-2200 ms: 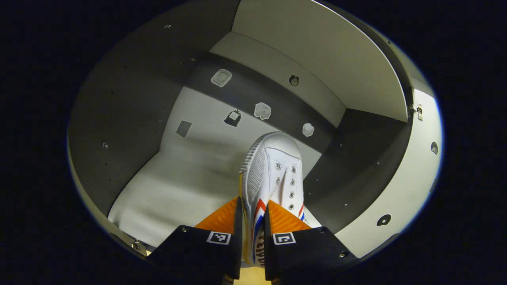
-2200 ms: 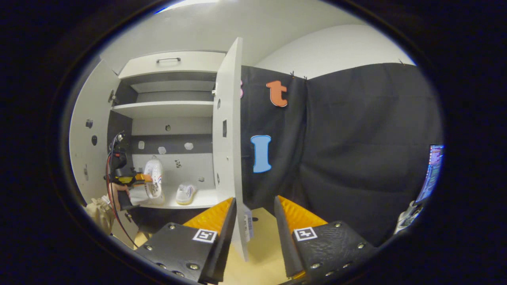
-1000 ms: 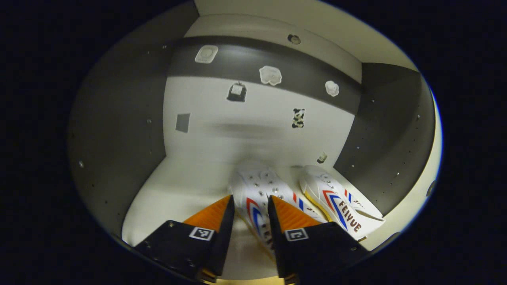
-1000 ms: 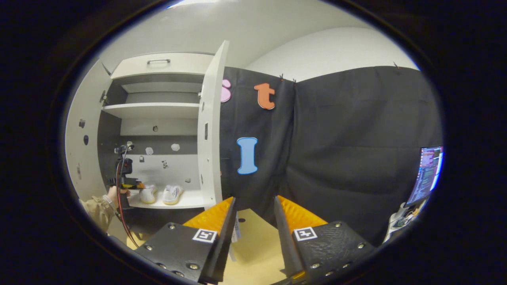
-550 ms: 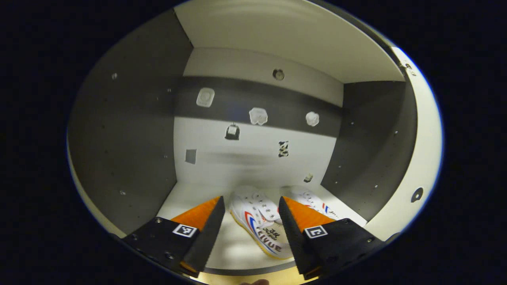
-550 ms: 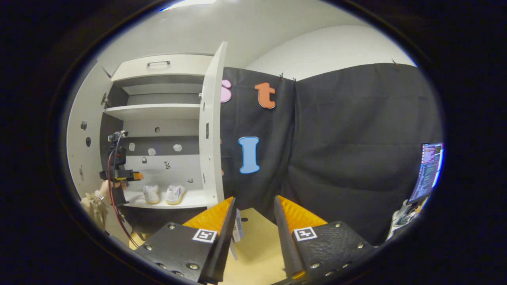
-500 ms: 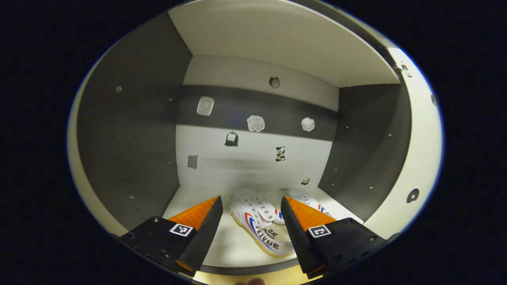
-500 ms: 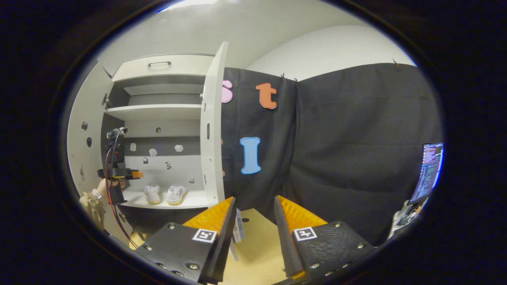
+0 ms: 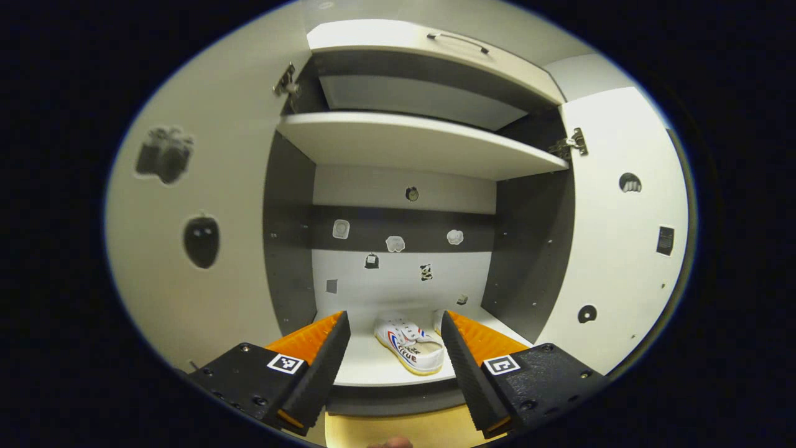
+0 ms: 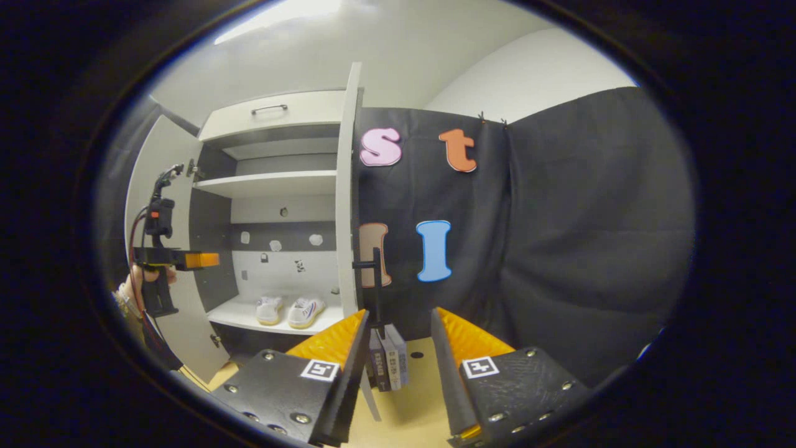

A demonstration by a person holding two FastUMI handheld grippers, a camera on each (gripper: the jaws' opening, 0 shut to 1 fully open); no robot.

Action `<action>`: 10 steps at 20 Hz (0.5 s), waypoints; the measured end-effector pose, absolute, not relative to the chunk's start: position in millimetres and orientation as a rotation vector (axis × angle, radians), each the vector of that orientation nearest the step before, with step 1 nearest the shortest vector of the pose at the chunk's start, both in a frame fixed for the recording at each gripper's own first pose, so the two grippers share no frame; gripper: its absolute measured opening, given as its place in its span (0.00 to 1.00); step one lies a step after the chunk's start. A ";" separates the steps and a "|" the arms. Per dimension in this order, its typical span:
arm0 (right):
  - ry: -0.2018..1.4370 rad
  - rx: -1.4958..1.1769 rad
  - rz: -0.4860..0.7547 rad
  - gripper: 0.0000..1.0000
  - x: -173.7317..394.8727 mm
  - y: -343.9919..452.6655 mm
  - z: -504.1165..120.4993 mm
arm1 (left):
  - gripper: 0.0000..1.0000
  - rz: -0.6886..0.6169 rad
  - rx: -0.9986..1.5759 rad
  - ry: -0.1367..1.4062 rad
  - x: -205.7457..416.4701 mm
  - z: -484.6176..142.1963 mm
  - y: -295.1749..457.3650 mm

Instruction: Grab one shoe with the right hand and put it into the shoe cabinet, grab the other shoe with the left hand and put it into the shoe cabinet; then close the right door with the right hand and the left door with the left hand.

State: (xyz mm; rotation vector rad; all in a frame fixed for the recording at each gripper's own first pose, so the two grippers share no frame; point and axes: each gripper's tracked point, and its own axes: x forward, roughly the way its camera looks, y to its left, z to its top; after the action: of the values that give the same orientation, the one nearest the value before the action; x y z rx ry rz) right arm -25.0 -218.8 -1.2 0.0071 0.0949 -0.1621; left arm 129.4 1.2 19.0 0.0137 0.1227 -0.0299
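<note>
left gripper point(image 9: 393, 348): held wide open, empty | right gripper point(image 10: 398, 348): open, empty | two shoes point(image 10: 289, 310): seen lower left, on cabinet shelf point(image 10: 239, 314)

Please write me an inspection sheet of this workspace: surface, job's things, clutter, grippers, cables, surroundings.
Surface: white bottom shelf of the shoe cabinet, bare beside the shoes.
Job's things: two white shoes side by side on that shelf; left door and right door both open.
Clutter: books standing on the floor by the right door.
Grippers: left hand-held gripper open, empty; right hand-held gripper open, empty.
Cables: red cable on the left hand-held gripper.
Surroundings: black cloth wall.
</note>
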 end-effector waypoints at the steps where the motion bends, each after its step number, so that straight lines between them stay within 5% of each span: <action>1: 0.094 0.014 -0.144 0.57 -17.1 -221.1 -2.0 | 0.90 -0.012 0.013 0.123 114.7 22.8 2.4; 5: 0.094 0.035 -0.072 0.76 5.7 -227.7 -1.1 | 0.89 0.040 -0.009 0.124 55.8 33.8 7.9; 10: 0.129 0.063 -0.005 0.82 32.2 -225.7 -15.1 | 0.89 0.140 0.019 0.124 -2.7 43.5 26.7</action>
State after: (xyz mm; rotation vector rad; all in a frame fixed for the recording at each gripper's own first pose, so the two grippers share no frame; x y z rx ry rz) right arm 32.2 -225.7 -15.1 0.0631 0.1286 -0.0047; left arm -2.7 26.7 43.5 0.0189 0.1238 0.1401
